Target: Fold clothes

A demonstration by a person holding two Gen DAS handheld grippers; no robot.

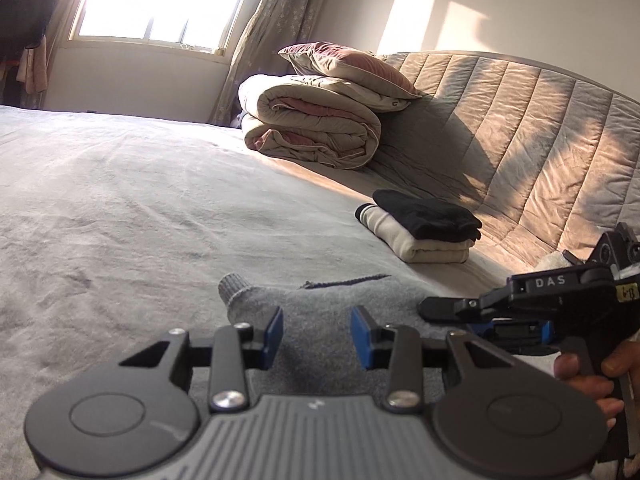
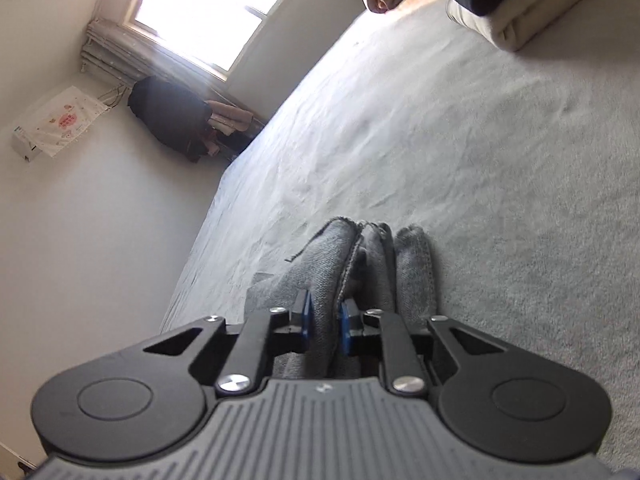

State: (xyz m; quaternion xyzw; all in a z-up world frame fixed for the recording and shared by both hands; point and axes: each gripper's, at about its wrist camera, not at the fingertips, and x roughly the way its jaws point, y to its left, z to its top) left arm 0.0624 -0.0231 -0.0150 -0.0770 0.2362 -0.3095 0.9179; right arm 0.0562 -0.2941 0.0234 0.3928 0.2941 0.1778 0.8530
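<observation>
A grey knit garment [image 1: 332, 304] lies bunched on the bed, one ribbed cuff [image 1: 232, 286] sticking up at its left. My left gripper [image 1: 318, 336] hovers over it, its blue pads [image 1: 276, 334] standing apart with the fabric showing in the gap and spreading wider than both fingers, so it looks open. My right gripper [image 2: 326, 324] is shut on an upright fold of the same grey garment [image 2: 332, 264], whose layers stand ahead of the pads. In the left wrist view the right gripper [image 1: 440, 309] reaches in from the right, held by a hand [image 1: 580, 372].
A folded stack of black and cream clothes [image 1: 420, 228] sits near the quilted headboard [image 1: 520, 140]. A folded duvet with a pillow on top [image 1: 312, 132] lies at the far corner. The grey bed sheet [image 1: 120, 200] stretches left toward the window [image 1: 160, 0].
</observation>
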